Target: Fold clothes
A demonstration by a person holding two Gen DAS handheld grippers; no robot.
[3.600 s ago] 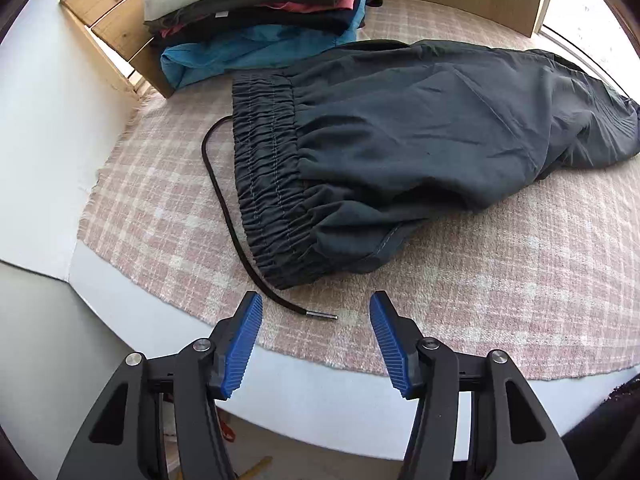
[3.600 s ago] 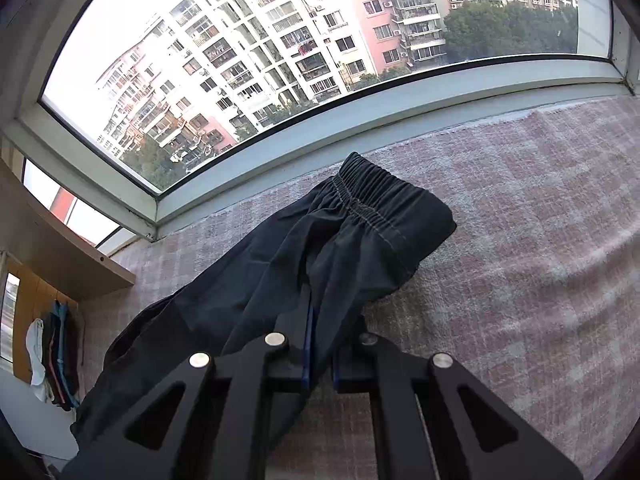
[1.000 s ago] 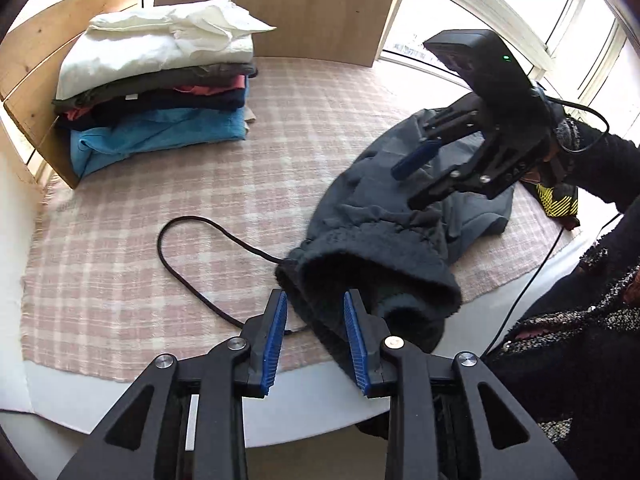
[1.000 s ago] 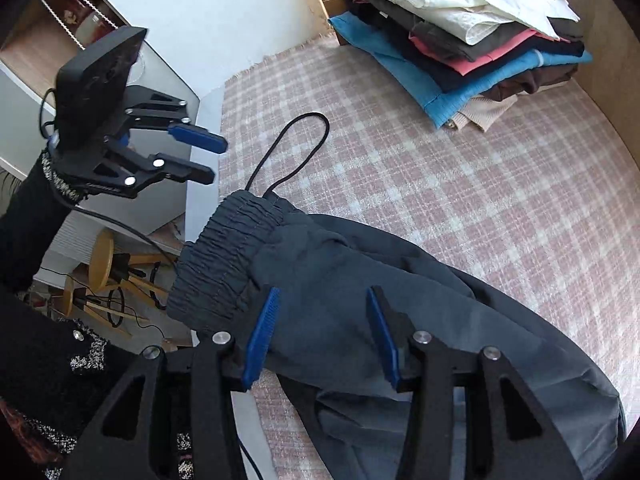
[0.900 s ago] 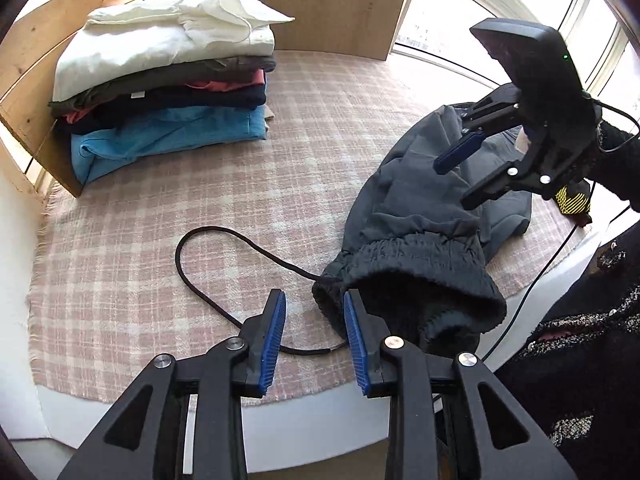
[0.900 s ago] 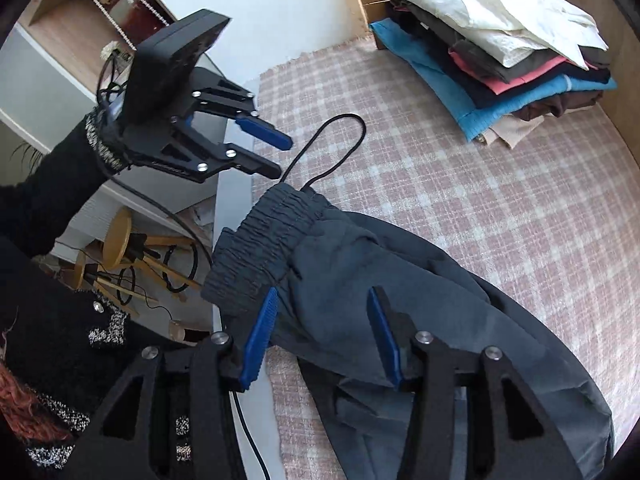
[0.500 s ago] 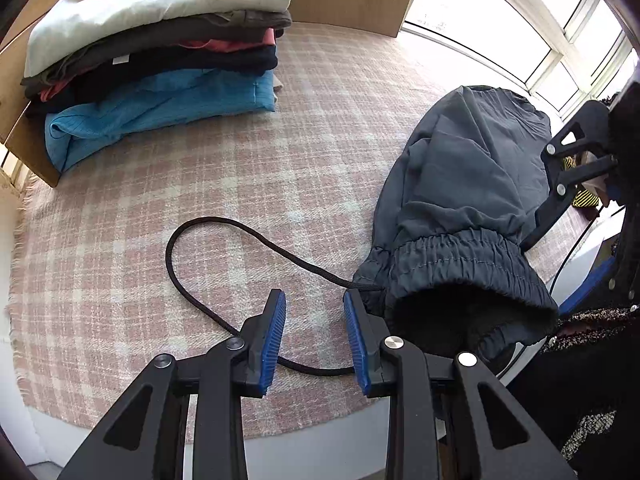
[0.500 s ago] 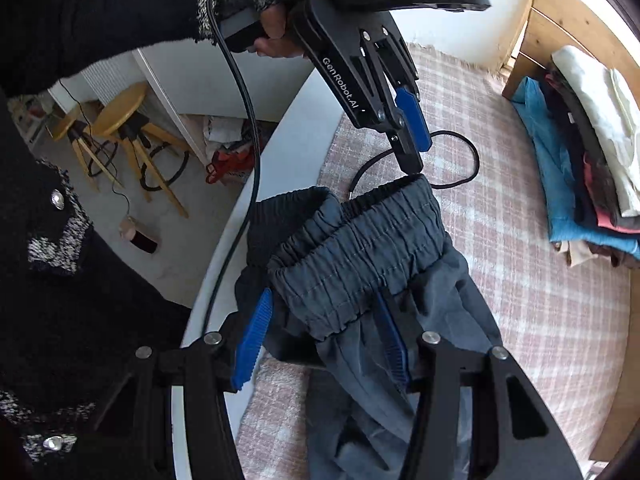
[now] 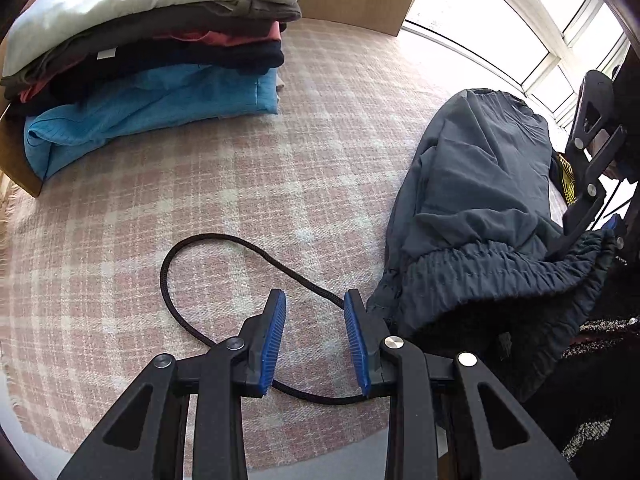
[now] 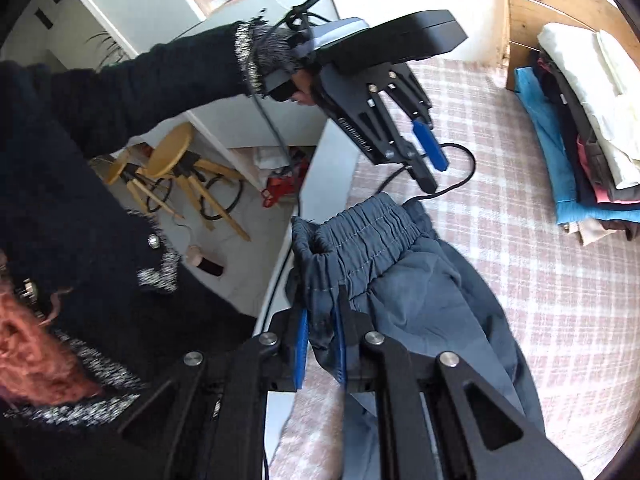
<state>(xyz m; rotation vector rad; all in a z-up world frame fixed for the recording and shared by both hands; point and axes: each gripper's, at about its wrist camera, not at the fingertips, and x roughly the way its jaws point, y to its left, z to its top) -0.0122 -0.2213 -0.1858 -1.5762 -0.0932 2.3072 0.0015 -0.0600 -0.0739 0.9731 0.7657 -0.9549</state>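
Trousers (image 10: 404, 280) lie limp at the counter (image 9: 320, 460) edge; your right hand-held gripper (image 10: 320, 344), jaws just closed, pinches the elastic waistband (image 10: 360, 216). Left hand-held gripper (image 9: 316, 340) gapes empty; take the waistband's other end.

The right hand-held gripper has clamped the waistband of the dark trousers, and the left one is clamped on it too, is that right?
Not quite. The right hand-held gripper has just closed on the trousers' waistband, but the left hand-held gripper holds nothing: the left wrist view shows its jaws apart over the black drawstring.
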